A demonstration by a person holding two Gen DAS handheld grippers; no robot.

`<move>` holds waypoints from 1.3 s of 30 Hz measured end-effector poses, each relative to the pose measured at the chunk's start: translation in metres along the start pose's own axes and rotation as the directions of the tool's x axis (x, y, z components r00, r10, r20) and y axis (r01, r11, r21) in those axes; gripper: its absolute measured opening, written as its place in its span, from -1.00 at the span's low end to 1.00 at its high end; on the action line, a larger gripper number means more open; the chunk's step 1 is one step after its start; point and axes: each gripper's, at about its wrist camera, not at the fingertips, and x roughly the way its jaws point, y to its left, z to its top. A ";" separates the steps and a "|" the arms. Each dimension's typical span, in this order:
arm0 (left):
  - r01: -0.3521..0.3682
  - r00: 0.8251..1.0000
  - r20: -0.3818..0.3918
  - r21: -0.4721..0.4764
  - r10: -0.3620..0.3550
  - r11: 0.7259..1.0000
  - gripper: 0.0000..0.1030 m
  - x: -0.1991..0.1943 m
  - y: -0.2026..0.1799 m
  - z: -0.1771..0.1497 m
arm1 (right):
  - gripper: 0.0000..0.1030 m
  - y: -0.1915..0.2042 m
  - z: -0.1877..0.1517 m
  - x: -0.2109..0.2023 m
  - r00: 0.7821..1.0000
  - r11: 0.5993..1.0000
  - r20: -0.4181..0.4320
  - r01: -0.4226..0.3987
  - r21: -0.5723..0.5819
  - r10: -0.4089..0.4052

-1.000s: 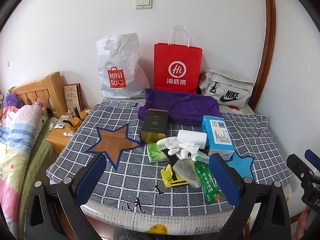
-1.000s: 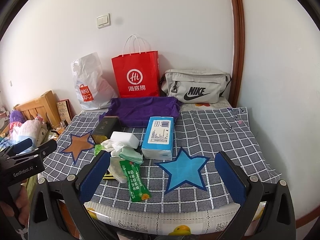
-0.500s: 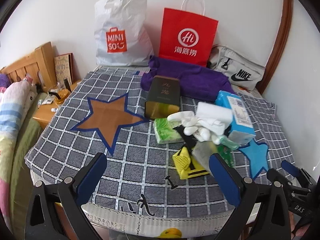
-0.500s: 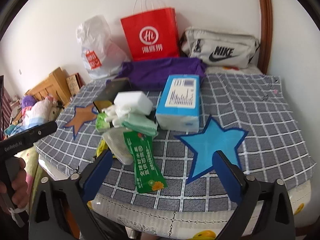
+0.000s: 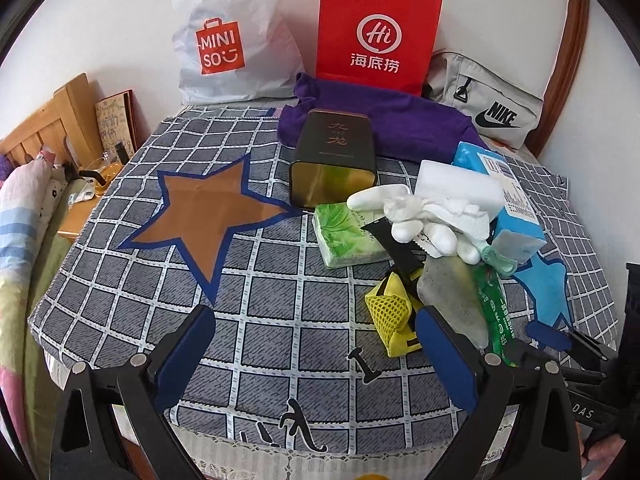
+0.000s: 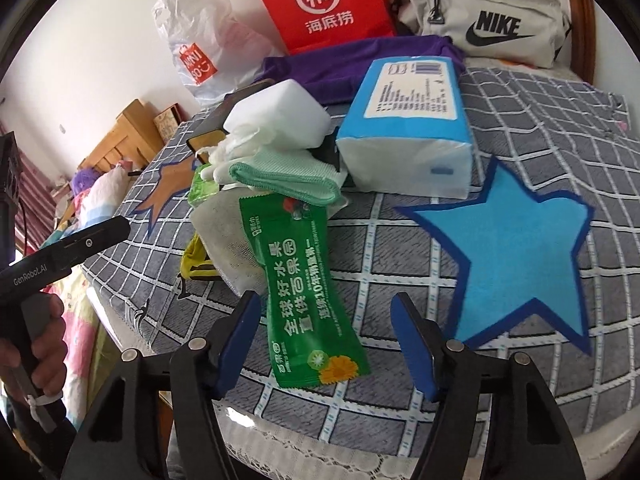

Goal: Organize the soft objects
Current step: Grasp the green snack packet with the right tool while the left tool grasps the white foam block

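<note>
1. Jaws of the right gripper (image 6: pixel 324 334) are closing but still apart; the lower end of the green packet (image 6: pixel 306 296) lies between them, untouched by either pad.
2. Jaws of the left gripper (image 5: pixel 312 346) stand wide apart over bare checked cloth (image 5: pixel 276 292); nothing sits between them; the yellow mesh pouch (image 5: pixel 388 312) lies just beside the right-hand jaw.
3. Soft things are heaped on the surface: a white glove (image 5: pixel 404 216), a green cloth (image 6: pixel 280 176), a white sponge block (image 6: pixel 280 116), a blue tissue pack (image 6: pixel 412 128); the packet's top is tucked under the green cloth.
4. Right of the packet a blue star (image 6: pixel 512 256) lies flat on the cloth.
</note>
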 end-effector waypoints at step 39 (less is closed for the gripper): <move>0.139 0.988 -0.074 0.097 -0.133 0.985 0.96 0.078 -0.111 0.083 | -0.32 -0.055 -0.001 -0.019 0.990 0.988 0.007 0.138 -0.073 -0.138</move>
